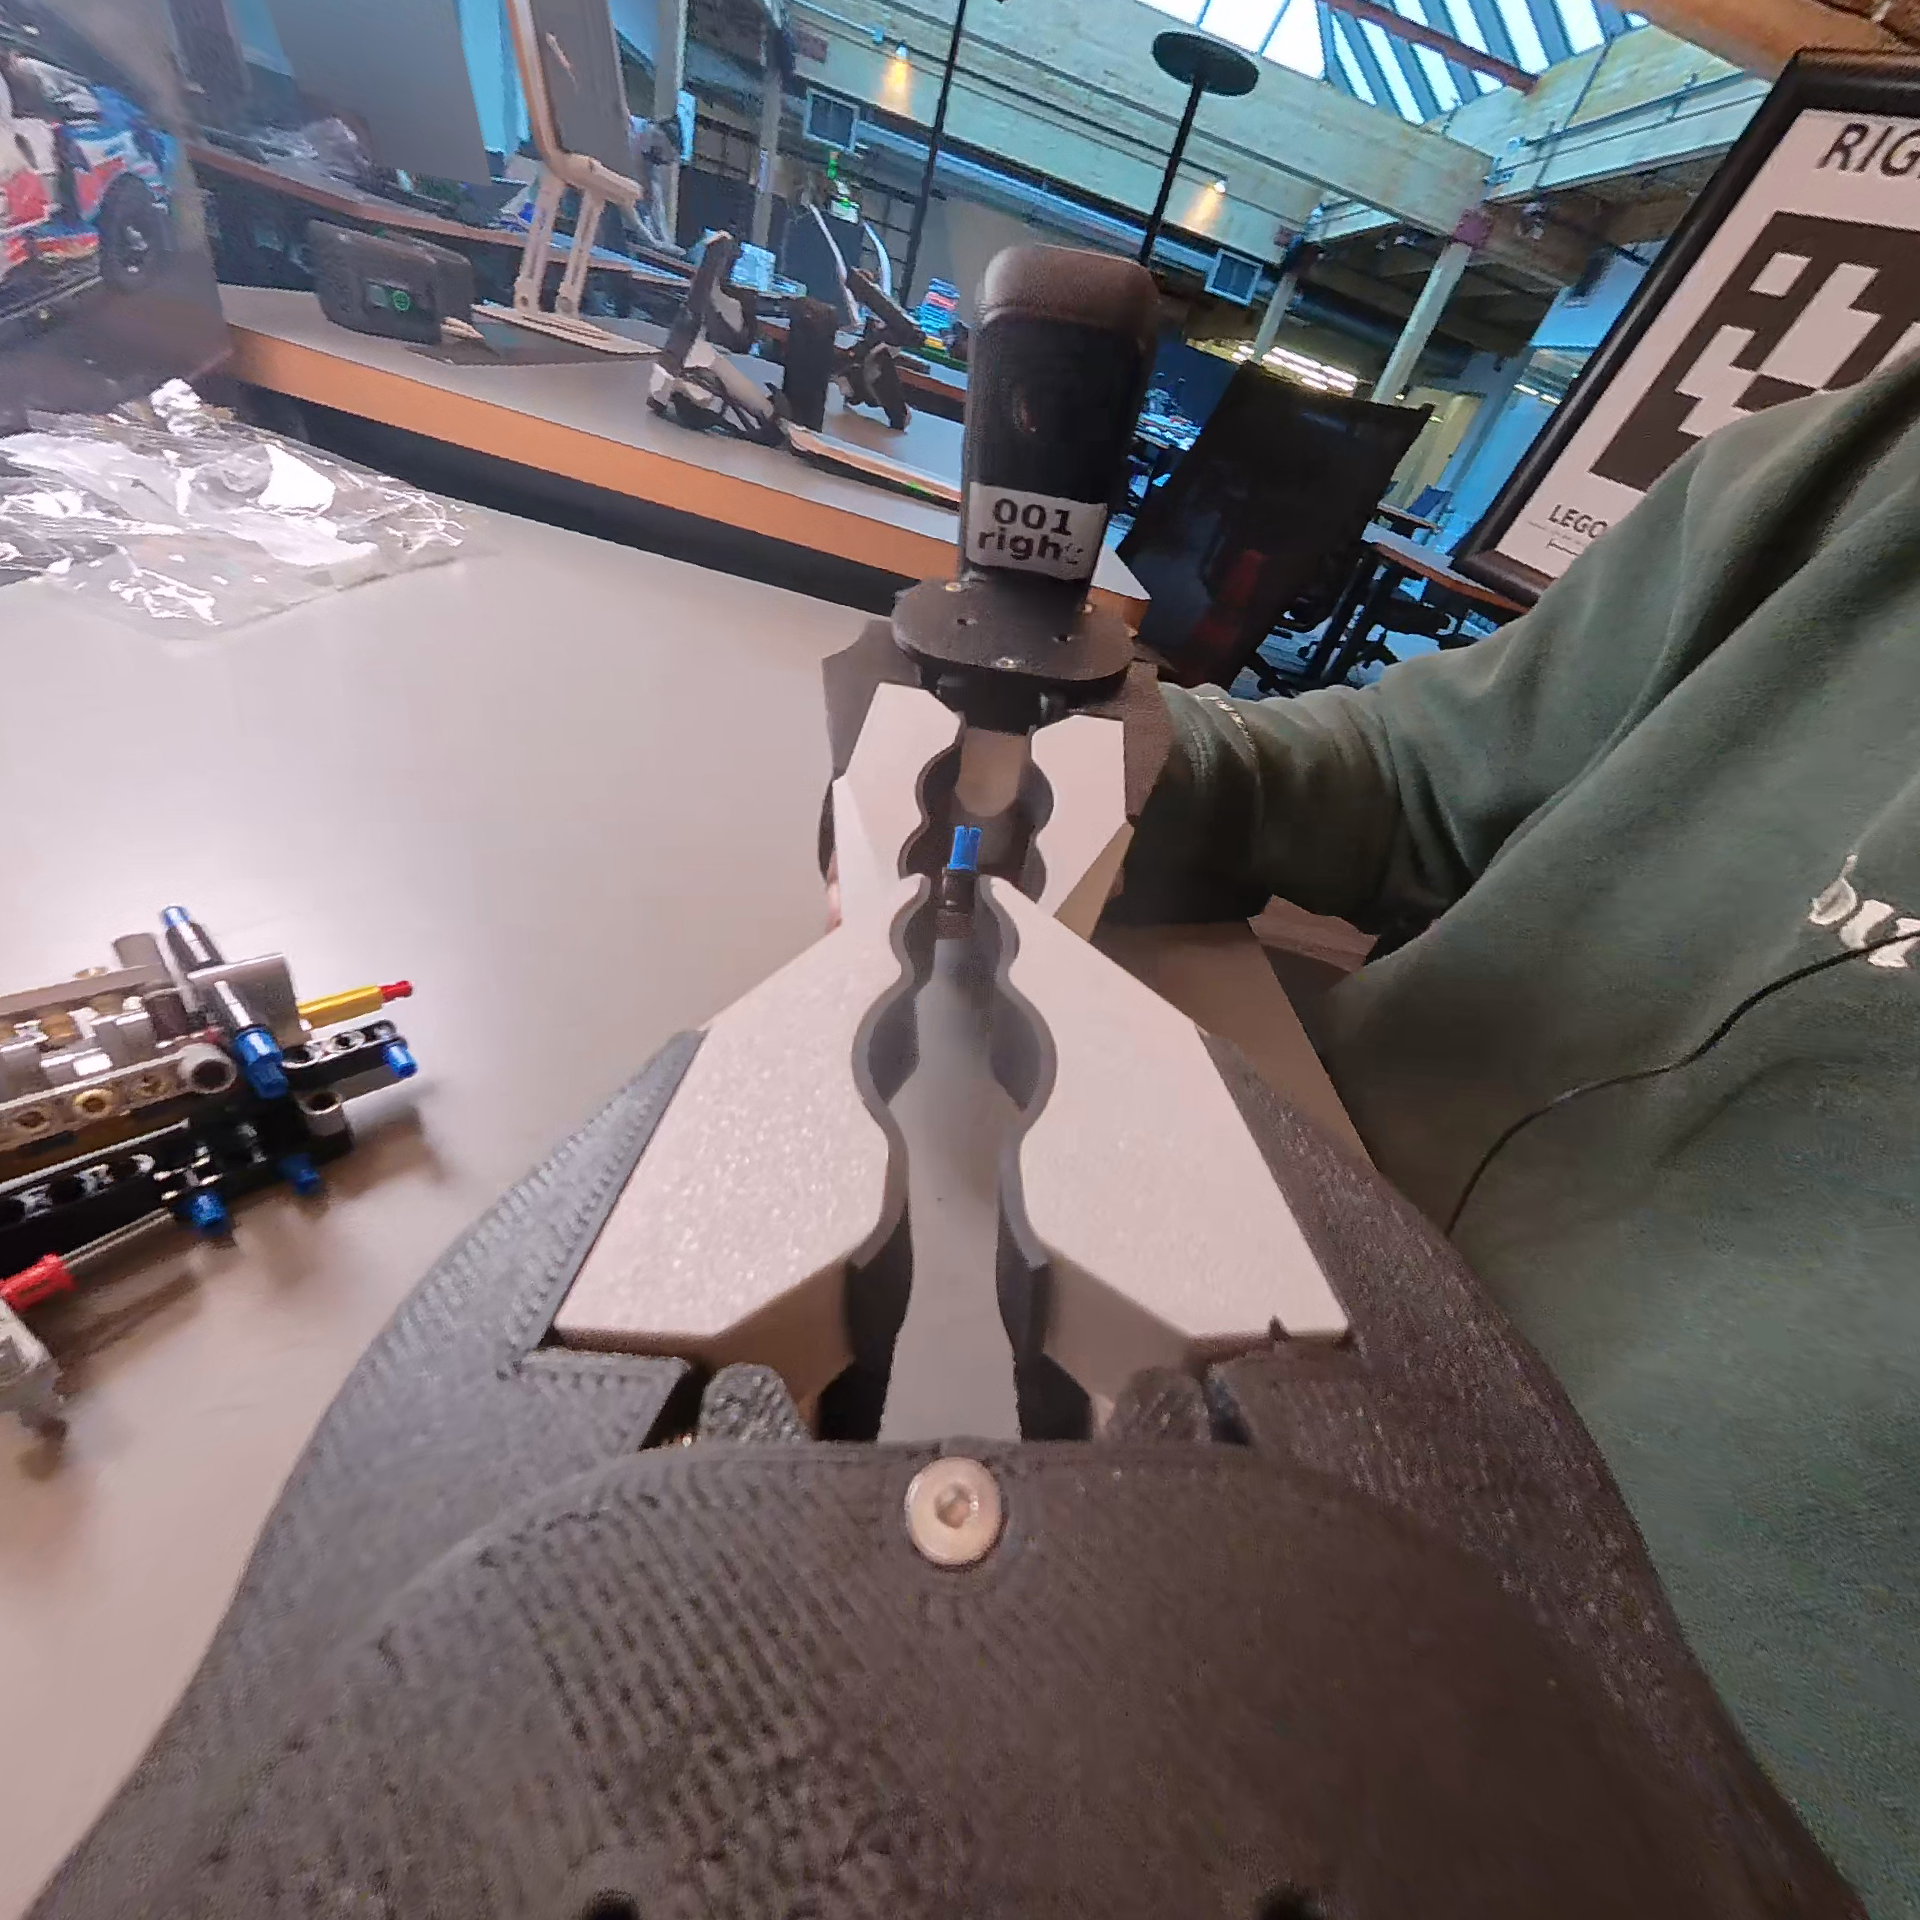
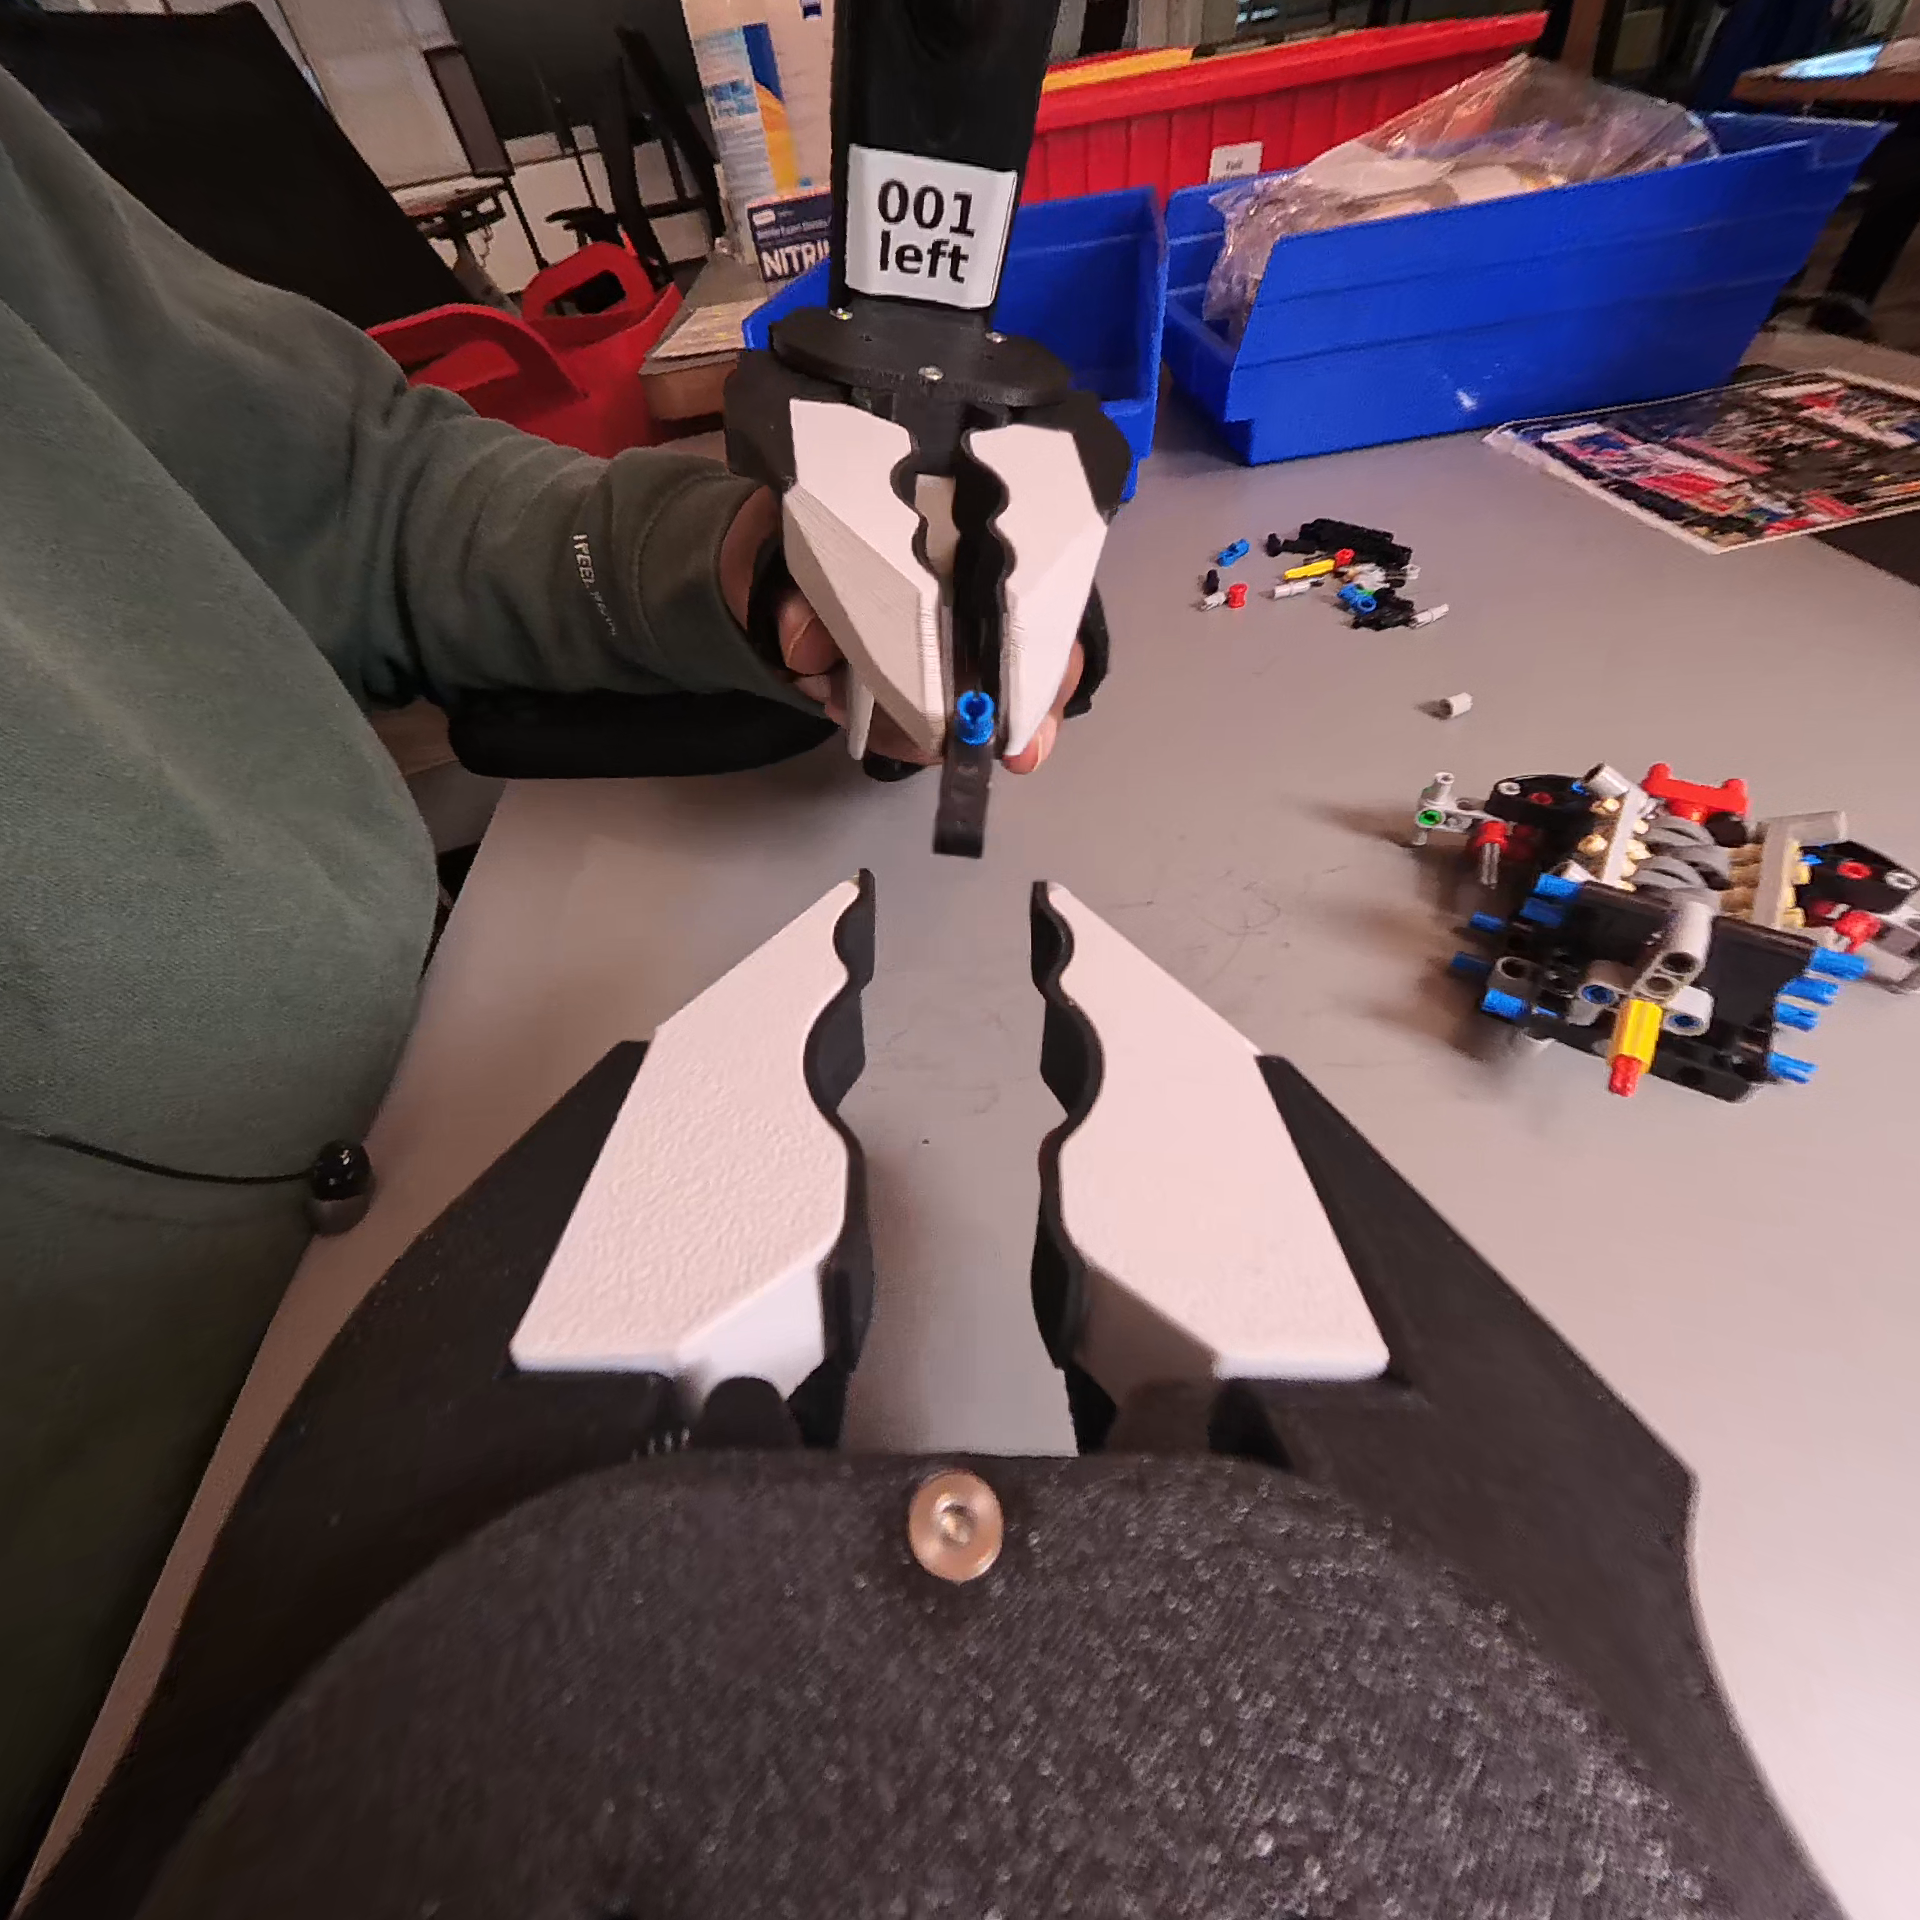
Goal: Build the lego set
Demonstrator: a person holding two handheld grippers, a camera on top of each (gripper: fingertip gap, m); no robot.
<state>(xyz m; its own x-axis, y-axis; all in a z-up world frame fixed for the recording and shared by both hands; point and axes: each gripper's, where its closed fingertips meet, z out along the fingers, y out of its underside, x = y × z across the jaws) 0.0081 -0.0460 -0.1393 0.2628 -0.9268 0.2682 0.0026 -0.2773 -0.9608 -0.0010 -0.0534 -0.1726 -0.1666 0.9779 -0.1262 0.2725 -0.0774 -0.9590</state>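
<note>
Lego beam (image 2: 961, 800), black with a blue pin (image 2: 974, 717), is hanging long axis downward from your left gripper (image 2: 971, 727), whose fingers are clamping it above the grey table (image 2: 1247, 1247). Your right gripper (image 2: 951, 899) is gaping open just beneath. Only the right wrist view is showing the loose pieces (image 2: 1320, 587); both are showing the half-built model (image 1: 177, 1081).

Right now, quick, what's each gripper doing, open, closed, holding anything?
Left gripper: closed on a small black lego piece with a blue pin.
Right gripper: open, fingers apart, holding nothing.
</note>
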